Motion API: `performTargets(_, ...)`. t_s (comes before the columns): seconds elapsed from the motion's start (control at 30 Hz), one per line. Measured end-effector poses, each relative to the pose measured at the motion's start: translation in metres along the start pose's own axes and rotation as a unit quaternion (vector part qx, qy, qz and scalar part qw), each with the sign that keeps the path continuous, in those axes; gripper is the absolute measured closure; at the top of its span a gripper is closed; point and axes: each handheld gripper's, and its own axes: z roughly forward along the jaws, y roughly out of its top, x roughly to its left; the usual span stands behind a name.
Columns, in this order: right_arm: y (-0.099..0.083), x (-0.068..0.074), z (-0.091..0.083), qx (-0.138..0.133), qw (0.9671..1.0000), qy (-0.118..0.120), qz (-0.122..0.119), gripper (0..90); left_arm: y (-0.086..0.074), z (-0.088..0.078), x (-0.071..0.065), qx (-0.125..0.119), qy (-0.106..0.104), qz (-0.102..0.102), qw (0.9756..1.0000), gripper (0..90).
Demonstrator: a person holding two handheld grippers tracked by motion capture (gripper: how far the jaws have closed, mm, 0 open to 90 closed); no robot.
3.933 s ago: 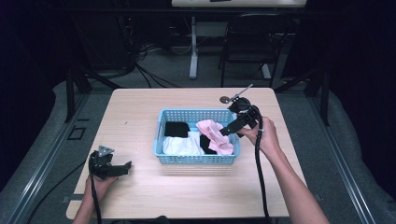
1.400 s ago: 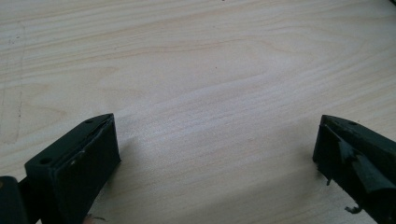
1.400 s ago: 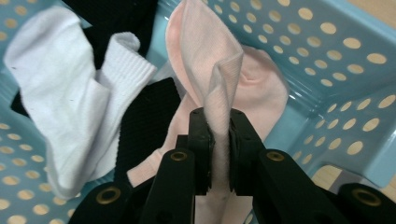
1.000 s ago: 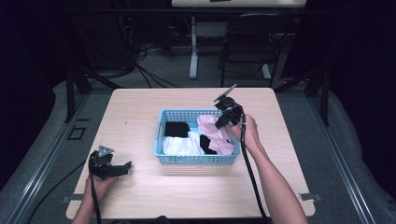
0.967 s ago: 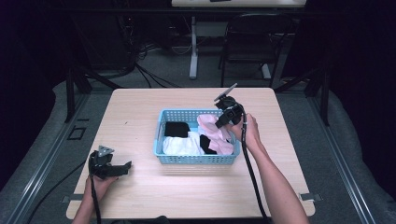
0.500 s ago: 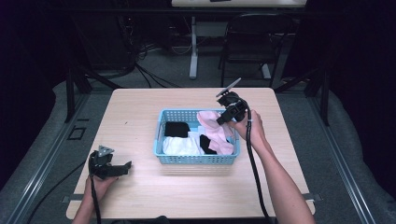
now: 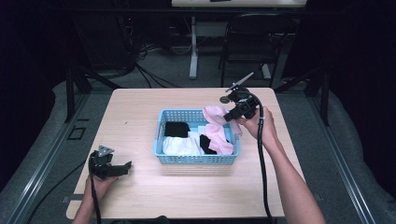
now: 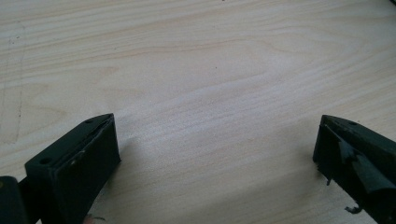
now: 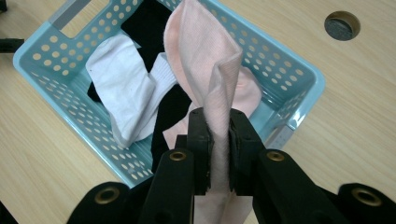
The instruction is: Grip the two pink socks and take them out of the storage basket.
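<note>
A light blue perforated basket (image 7: 161,133) (image 9: 42,79) stands mid-table and holds white socks (image 7: 180,145) (image 9: 123,88), black socks (image 7: 176,128) (image 9: 144,23) and pink ones (image 7: 219,142). My right gripper (image 7: 233,113) (image 9: 218,140) is shut on a pink sock (image 7: 212,113) (image 9: 205,60), lifted above the basket's right end. My left gripper (image 7: 122,166) (image 8: 217,154) rests low at the table's near left, jaws wide open over bare wood with nothing between them.
The wooden table (image 7: 140,107) has a round cable hole (image 9: 342,25) beyond the basket. A black chair (image 7: 250,37) and a desk leg (image 7: 193,46) stand behind the table, with cables on the floor.
My right gripper has risen and drawn back toward the far right with the pink sock, pulling it up out of the basket. The left gripper has stayed put.
</note>
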Motion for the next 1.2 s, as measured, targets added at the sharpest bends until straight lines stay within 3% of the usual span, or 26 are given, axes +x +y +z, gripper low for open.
performTargets(0.3, -0.017, -0.009, -0.023, -0.022, 0.9997, -0.003, 0.012, 80.9, 0.000, 0.000, 0.000, -0.002, 0.000, -0.002, 1.0000, 0.4)
performTargets(0.47, -0.032, -0.015, -0.036, -0.020, 0.9996, -0.019, 0.008, 80.8, 0.000, 0.000, 0.000, -0.002, 0.000, -0.002, 1.0000, 0.4)
performTargets(0.7, -0.056, -0.031, -0.050, -0.027, 0.9988, -0.034, 0.024, 80.8, 0.000, 0.000, 0.000, 0.000, 0.000, -0.001, 1.0000, 0.4)
performTargets(1.0, -0.082, -0.048, -0.055, -0.038, 0.9971, -0.044, 0.048, 80.8, 0.000, 0.000, 0.000, 0.000, 0.000, -0.001, 1.0000, 0.4)
performTargets(1.2, -0.102, -0.062, -0.048, -0.042, 0.9953, -0.051, 0.071, 80.8, 0.000, 0.000, 0.000, 0.001, 0.000, 0.000, 1.0000, 0.4)
